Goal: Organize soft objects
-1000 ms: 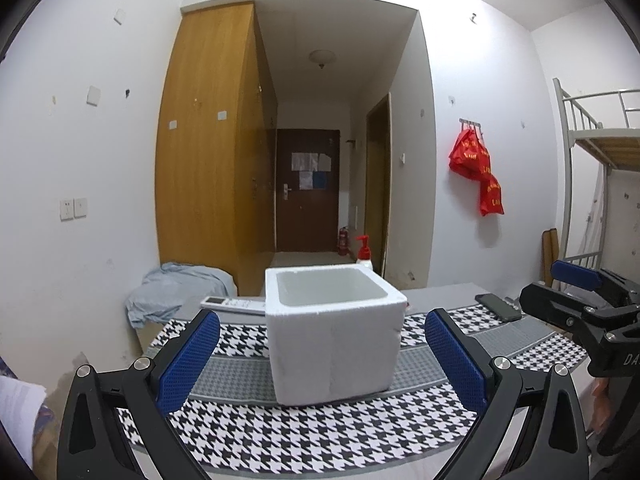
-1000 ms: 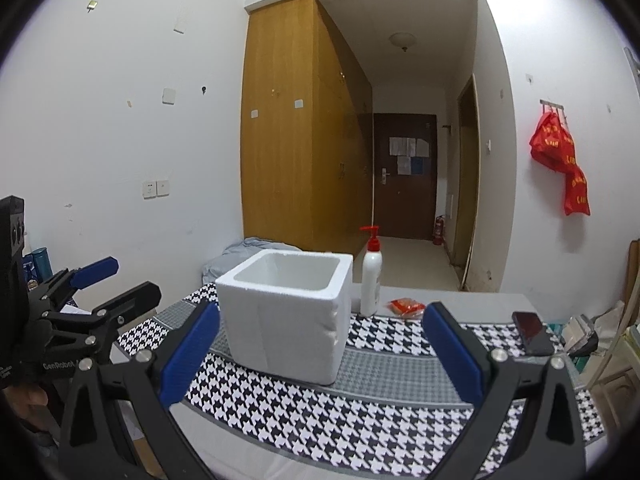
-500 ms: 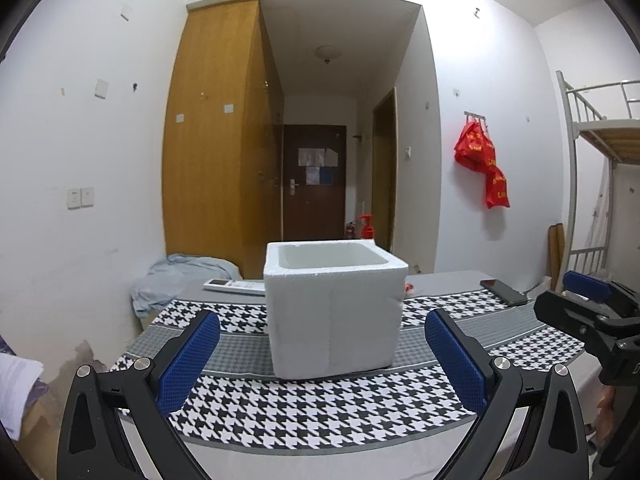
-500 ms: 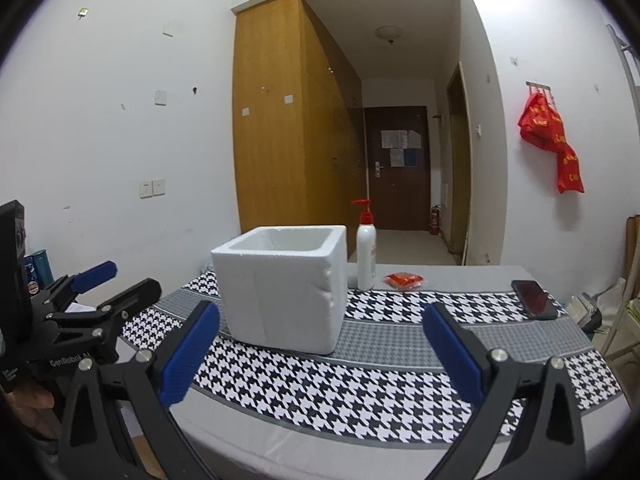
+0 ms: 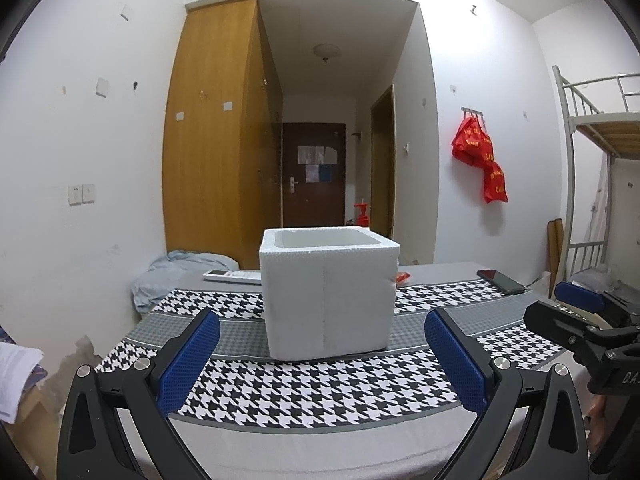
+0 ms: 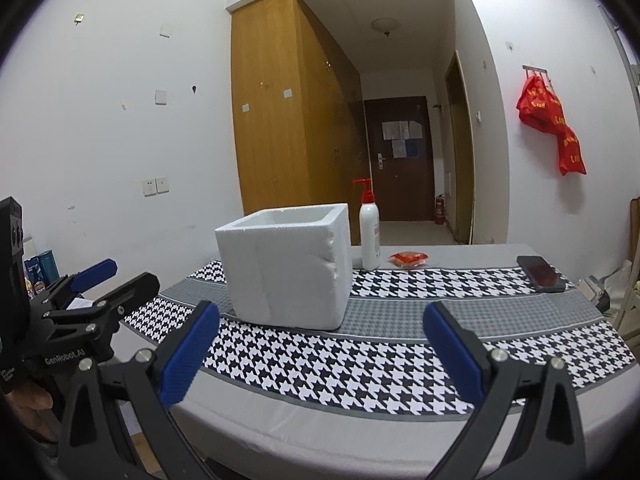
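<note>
Two grippers, left gripper [image 5: 322, 356] and right gripper [image 6: 320, 348], blue ribbed pads spread wide and empty, hover at the near edge of the table [image 6: 400, 440]. Step judged: opening approach; next move calls for locating a soft item, likely the crumpled red packet [image 6: 409, 258]. Destination: white foam box [image 5: 328, 292], open-topped, pebbled, centred on houndstooth cloth [image 5: 320, 384].

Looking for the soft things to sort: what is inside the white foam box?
Only the foam box rim and a strip of bare white inner wall show. Its floor is hidden by the front wall in both views, so any contents cannot be seen.
</note>
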`<state>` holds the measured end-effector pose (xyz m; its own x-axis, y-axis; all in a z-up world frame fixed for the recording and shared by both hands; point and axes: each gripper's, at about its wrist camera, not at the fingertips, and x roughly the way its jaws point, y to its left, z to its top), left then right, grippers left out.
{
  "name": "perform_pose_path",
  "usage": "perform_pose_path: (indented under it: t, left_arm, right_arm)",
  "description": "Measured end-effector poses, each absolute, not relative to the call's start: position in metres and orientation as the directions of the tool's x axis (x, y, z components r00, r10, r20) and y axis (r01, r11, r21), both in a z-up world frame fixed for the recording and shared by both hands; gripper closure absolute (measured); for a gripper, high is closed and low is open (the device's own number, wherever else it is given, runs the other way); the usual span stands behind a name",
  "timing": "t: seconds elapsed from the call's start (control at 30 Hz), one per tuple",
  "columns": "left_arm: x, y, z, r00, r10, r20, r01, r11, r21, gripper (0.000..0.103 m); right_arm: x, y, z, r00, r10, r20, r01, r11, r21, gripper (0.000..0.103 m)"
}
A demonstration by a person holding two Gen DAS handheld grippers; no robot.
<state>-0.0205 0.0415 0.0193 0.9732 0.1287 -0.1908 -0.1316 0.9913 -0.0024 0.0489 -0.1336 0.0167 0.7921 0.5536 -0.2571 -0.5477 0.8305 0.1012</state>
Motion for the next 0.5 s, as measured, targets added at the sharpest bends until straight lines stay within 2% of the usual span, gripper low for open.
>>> perform_pose_path:
  t: [0.5]
  left_arm:
    - [-0.032,0.042,0.026,0.977,0.129,-0.171,-0.134,0.991,-0.017,0.001]
  right_arm:
    - [0.036,-0.131,0.019,0.796,0.551,-0.249,-0.553,0.830,0.069,0.000]
